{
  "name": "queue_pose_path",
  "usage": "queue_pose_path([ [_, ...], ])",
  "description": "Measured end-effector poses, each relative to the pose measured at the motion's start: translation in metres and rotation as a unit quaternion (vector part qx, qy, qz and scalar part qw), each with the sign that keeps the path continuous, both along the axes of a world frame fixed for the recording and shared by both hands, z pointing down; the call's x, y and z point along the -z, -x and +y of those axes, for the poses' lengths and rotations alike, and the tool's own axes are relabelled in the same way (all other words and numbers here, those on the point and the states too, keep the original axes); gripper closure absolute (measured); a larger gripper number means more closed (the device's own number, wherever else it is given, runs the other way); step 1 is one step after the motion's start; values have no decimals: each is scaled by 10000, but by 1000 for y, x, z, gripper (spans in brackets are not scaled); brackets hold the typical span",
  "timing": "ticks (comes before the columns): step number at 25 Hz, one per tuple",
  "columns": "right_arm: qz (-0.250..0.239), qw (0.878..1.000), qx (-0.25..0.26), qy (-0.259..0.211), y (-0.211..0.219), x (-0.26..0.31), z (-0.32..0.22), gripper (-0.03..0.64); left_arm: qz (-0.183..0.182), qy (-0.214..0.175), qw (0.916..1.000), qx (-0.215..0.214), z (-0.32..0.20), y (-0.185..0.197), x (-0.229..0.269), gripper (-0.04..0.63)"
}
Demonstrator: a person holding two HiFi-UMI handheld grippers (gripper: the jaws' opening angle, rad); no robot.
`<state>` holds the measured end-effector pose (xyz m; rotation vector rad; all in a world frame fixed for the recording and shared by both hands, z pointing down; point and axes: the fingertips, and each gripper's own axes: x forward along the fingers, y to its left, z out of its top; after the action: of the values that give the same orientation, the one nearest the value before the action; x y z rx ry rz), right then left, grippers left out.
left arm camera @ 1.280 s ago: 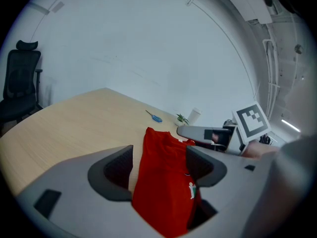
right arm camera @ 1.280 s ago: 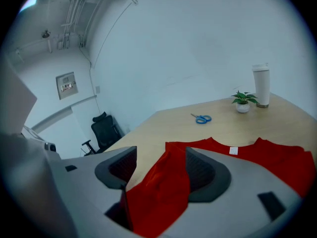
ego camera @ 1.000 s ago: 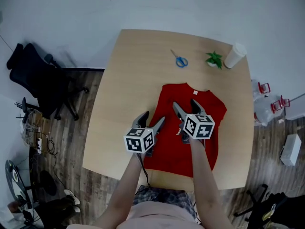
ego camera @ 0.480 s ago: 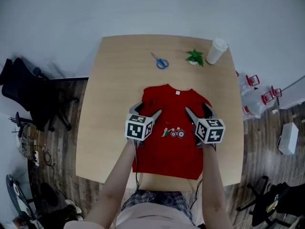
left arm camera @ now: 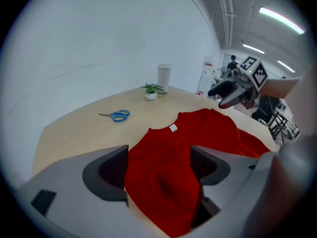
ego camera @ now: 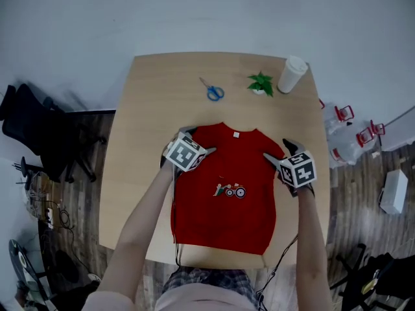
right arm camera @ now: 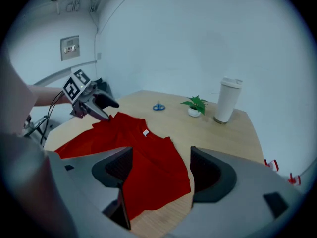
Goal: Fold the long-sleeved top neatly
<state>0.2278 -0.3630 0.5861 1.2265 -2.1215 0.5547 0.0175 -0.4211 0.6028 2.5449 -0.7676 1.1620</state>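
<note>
Desk (ego camera: 146, 115): 1. On it: 1 red top (ego camera: 224, 203), 1 pair of scissors (ego camera: 213, 92), 1 potted plant (ego camera: 260, 83), 1 cup (ego camera: 291, 74). Tools: 2, left tool (ego camera: 196, 141) and right tool (ego camera: 279, 150).

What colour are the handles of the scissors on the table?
Blue; the scissors show best in the left gripper view.

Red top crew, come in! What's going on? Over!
Left gripper open, jaws just opening, shoulder cloth between, not gripped. Right gripper open over other shoulder. Red top flat, print up. Scissors, plant, cup well clear.

even soft light, fisheye-warped edges
</note>
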Motion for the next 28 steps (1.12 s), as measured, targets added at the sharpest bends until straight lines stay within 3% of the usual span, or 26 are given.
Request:
queue_pose_path([
  [3,293,9965,718,309,8,-14,-9,262,-338,289,9976,-533,-12,-7,-14,216],
  [6,522,9896,1190,615,11,-29,-19,262,-594,391,9947,-740,-34,-7,-24,216],
  [11,1052,9753,1622,1066,6,-57,-28,268,-1131,682,9866,-963,-46,-1,-53,225],
  [14,1127,9695,1728,1320,7,-67,-31,272,-1396,824,9803,-1126,-43,0,-71,251],
  [19,1105,9651,1757,1597,9,-82,-26,275,-1293,1048,9797,-1120,-37,-2,-79,286],
  [28,717,9696,1597,1709,17,-88,-17,421,-1052,1070,9804,-1277,-14,-12,-77,512],
])
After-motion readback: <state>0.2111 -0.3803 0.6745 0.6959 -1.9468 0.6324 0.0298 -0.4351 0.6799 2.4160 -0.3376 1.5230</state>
